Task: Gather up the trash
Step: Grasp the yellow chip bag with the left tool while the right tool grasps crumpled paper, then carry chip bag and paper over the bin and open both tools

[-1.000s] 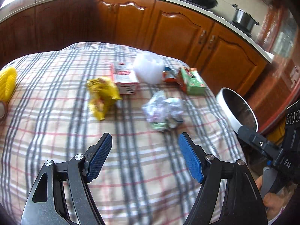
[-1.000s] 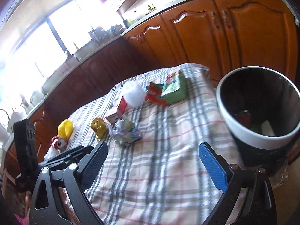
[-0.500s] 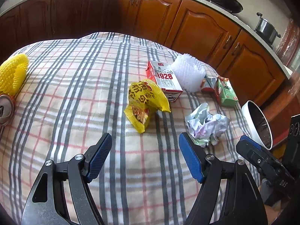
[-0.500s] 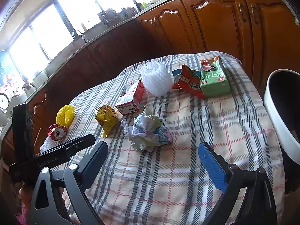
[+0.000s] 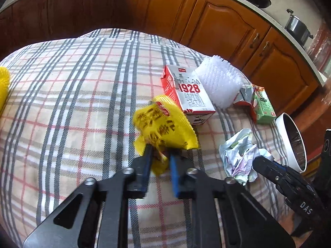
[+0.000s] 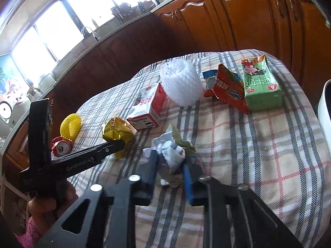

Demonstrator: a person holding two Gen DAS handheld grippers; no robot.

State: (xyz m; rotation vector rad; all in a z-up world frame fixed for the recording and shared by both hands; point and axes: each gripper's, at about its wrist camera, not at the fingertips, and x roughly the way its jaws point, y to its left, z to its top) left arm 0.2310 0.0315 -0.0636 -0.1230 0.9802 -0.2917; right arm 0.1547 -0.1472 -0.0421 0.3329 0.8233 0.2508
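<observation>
Now both of my jaws are closing, each with a piece of trash between the blue pads. My left gripper (image 5: 159,155) has the near, lower end of the yellow snack bag (image 5: 163,128) between its pads, which already pinch the crumpled foil. The rest of the bag stands out ahead of the jaws toward 12 o'clock, and its long axis runs roughly from 6 to 12 in the left wrist view. My right gripper (image 6: 170,165) closes around the crumpled paper ball (image 6: 171,153); the ball sits right between the pads, with most of its bulk toward 12 o'clock from them.

What the coming move turns on, I think, is the way to the bin (image 5: 293,142). In the left wrist view it stands beyond the desk (image 5: 68,111) edge at about 3 o'clock from the yellow bag, with the right gripper and the paper ball between. In the right wrist view its white rim (image 6: 323,107) shows at 3 o'clock. So the right hand is nearer to the bin, and I judge it should go first; otherwise the left arm must pass across it.
</observation>
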